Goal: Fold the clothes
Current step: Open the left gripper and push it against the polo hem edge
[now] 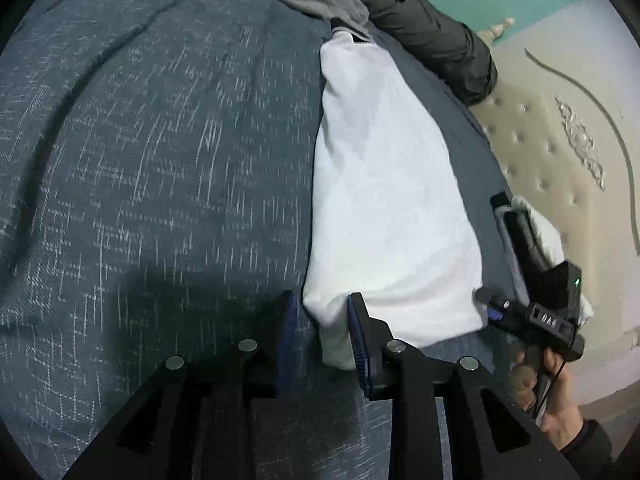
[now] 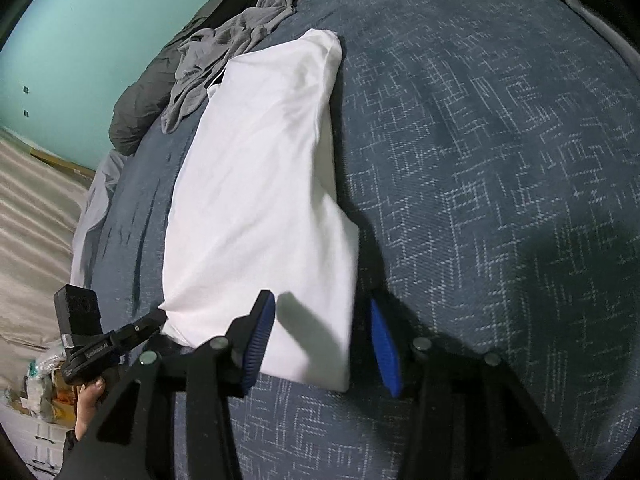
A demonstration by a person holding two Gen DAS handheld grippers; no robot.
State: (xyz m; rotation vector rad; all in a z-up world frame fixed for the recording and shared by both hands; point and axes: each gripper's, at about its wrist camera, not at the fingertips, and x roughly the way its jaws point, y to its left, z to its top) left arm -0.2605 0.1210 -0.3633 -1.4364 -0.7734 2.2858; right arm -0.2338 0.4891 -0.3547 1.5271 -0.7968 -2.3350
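A teal wall (image 2: 92,36) rises behind a bed with a blue patterned cover (image 1: 152,168) and tufted beige headboard (image 1: 560,160)

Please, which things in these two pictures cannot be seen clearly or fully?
- Grey garment: right wrist view, one end lies under the white garment; left wrist view, cut by the top edge.
- Dark jacket: left wrist view, its top end is cut off.
- Small things on the floor: right wrist view, too small and blurred to name.
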